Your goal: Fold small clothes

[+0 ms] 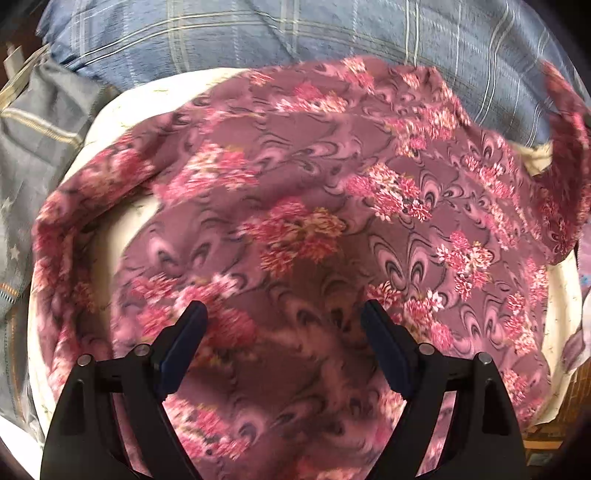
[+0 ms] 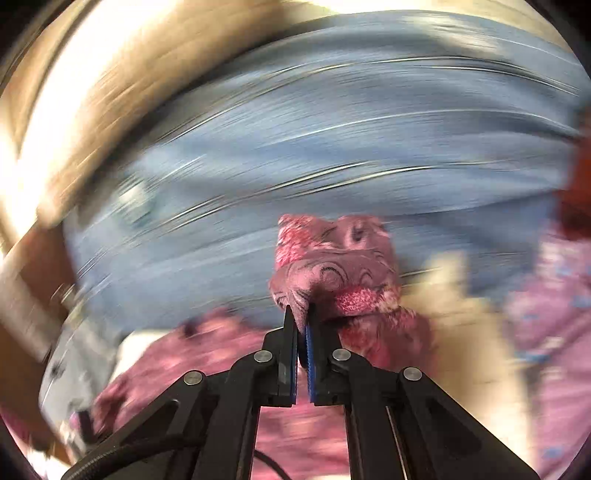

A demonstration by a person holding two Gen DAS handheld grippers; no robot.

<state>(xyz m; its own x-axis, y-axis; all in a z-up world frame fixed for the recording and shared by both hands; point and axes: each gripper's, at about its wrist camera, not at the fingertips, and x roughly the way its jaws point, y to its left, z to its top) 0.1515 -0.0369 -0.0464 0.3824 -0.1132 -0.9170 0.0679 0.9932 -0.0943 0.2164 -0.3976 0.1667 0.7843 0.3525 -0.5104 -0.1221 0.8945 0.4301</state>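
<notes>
Floral garment (image 1: 295,229) spread over a cream sheet (image 1: 107,122); plaid cloth (image 1: 258,33) behind, striped cloth (image 1: 40,140) left.

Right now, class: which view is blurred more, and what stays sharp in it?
Right wrist view: heavy streaking across the blue cloth; only the right hand-held gripper and its pinched floral cloth stay sharp. Left wrist view: mild blur lower left, strong fisheye bend.

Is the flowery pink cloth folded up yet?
Not yet. The flowery pink cloth lies spread and rumpled over the cream surface, with no tidy fold showing. The right gripper is pinching a bunched bit of it; the left gripper hangs open above it. The folding itself is left.
</notes>
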